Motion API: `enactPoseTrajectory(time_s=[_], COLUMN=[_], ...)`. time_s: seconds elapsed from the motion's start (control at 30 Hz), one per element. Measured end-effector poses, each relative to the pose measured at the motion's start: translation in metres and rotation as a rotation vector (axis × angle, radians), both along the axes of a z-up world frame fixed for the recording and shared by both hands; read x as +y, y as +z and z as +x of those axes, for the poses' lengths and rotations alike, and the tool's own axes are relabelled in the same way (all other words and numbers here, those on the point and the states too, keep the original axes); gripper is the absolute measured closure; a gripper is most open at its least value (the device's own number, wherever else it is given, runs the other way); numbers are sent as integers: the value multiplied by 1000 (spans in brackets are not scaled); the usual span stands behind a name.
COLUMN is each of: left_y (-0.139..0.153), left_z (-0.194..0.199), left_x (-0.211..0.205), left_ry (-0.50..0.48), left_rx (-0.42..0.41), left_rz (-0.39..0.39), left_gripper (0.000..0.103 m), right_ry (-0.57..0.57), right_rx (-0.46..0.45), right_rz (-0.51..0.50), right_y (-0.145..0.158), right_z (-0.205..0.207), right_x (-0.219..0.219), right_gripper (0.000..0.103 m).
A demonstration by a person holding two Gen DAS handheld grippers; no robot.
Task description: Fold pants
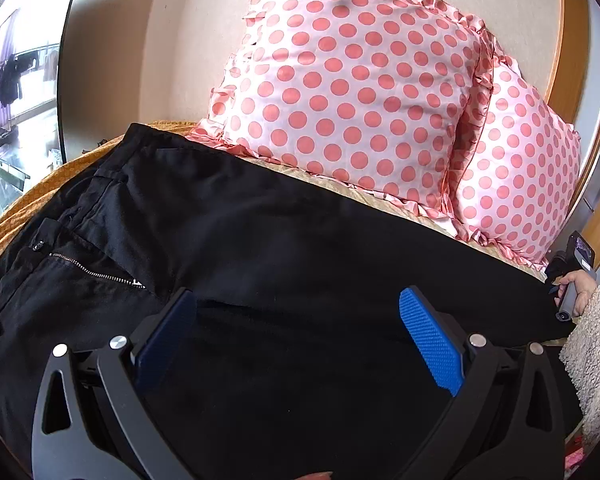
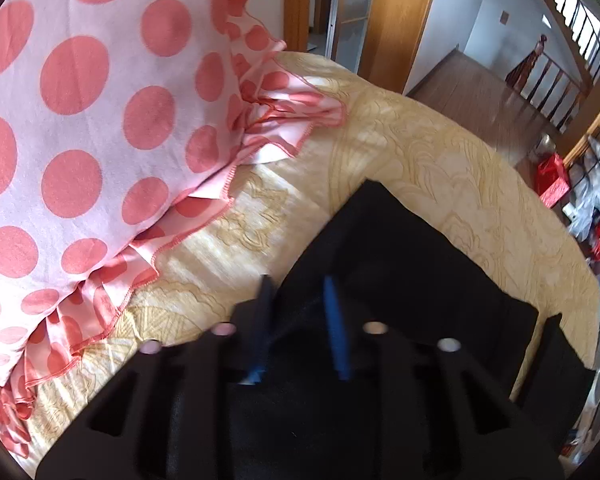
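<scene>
Black pants [image 1: 260,248] lie spread across the bed, with the waist, button and open zipper [image 1: 96,272] at the left and the legs running right. My left gripper [image 1: 296,300] is open above the upper leg, its blue pads wide apart. In the right wrist view the right gripper [image 2: 298,284] has its blue pads close together with a fold of the black pant leg [image 2: 400,248] between them near the cuff end. The right gripper body and the hand holding it show in the left wrist view [image 1: 568,280].
Two pink polka-dot pillows [image 1: 348,80] lean on the headboard just behind the pants. The yellow patterned bedspread [image 2: 440,160] ends at a curved edge on the right, with a wooden floor, a doorway and clutter beyond. A mirror [image 1: 16,80] stands at the left.
</scene>
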State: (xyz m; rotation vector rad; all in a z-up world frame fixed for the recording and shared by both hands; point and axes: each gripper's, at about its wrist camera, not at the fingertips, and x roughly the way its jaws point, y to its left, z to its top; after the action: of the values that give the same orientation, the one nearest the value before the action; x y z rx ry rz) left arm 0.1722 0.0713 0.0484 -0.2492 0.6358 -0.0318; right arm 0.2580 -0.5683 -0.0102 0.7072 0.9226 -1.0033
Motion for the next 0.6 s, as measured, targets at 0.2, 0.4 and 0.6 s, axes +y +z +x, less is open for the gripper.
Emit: enactPoseTrajectory(time_s=[0.2,0.4,0.6], left_y=[-5,3,14], left_z=[0,-12,4], left_x=[9,2,7], left_ry=[-22,-12,-54], left_rx=[56,-11,29], left_rz=[-58,19,43], left_gripper=[2,2,2], right_ry=[36,114,176], right_rx=[-78,-118,-185], right_rz=[35,-10,-46], right_y=[3,9,20], right_z=[-29,-75,-128], right_x=[9,39,73], right_gripper=[95,95,95])
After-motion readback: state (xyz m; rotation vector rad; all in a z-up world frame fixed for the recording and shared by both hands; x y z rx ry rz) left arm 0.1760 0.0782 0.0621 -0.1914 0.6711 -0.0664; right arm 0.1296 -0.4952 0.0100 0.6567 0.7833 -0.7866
